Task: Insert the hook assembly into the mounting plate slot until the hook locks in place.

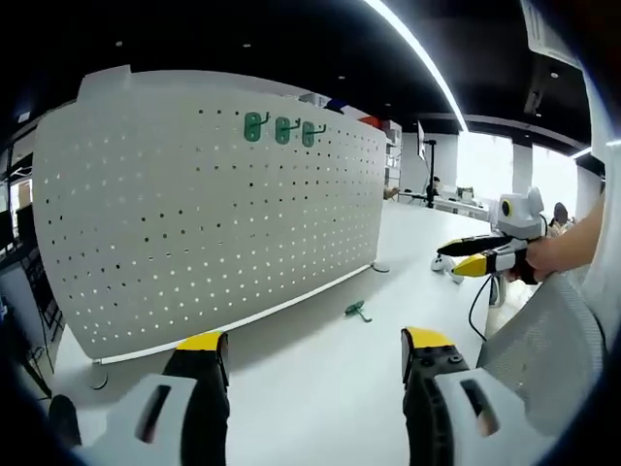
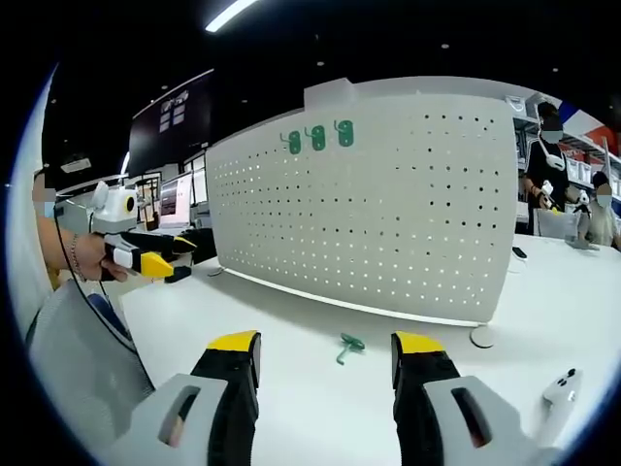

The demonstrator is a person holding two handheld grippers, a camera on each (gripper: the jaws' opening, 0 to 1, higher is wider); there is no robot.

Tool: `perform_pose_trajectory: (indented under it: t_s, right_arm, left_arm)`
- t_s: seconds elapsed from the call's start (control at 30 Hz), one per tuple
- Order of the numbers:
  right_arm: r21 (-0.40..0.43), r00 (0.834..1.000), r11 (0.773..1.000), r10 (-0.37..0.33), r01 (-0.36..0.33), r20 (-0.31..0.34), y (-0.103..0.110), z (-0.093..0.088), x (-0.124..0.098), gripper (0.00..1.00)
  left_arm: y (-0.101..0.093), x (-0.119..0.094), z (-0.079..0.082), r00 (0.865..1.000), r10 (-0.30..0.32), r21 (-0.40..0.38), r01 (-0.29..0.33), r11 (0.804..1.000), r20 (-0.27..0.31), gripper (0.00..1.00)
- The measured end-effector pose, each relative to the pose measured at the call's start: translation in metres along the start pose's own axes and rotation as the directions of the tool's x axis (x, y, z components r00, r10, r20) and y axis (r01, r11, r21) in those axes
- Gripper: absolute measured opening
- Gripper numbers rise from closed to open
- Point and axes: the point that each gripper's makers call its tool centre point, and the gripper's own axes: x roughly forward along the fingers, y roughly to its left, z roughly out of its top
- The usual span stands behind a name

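Hook (image 1: 357, 310), small and green, lay flat on the white table (image 1: 320, 388) in the left gripper view, just in front of the pegboard's bottom edge and well ahead of my left gripper (image 1: 315, 357). Left jaws stood wide apart, holding nothing. White pegboard (image 1: 194, 223) stood upright, three green hooks (image 1: 281, 128) already hanging in a row near its top. Right gripper (image 1: 458, 256) came in from the right, held in a hand (image 1: 548, 257), yellow-tipped jaws close together; I couldn't tell if anything was in them.

In the right gripper view, the same green hook (image 2: 348, 346) lay on the table (image 2: 291, 320) between my right gripper's (image 2: 325, 355) jaws and the pegboard (image 2: 388, 204), curved end visible, untouched. Right jaws were spread wide, empty. Three green hooks (image 2: 318, 137) sat high on the board. Left gripper (image 2: 160, 264) showed at left in a hand (image 2: 87, 257).
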Motion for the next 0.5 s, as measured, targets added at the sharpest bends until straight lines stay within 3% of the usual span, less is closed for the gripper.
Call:
perform_pose_trajectory:
  t_s: [0.3, 0.5]
  right_arm:
    - [-0.027, 1.0, 0.999, 0.017, -0.017, -0.009, 0.006, -0.001, 0.001, 0.52]
    - [-0.019, 1.0, 1.0, 0.019, -0.019, -0.011, 0.006, -0.002, 0.001, 0.52]
  left_arm:
    - [-0.005, 0.016, -0.003, 0.996, -0.057, 0.03, 0.059, 0.998, -0.065, 0.76]
    - [-0.013, 0.023, -0.009, 0.986, -0.105, 0.078, 0.116, 0.99, -0.128, 0.76]
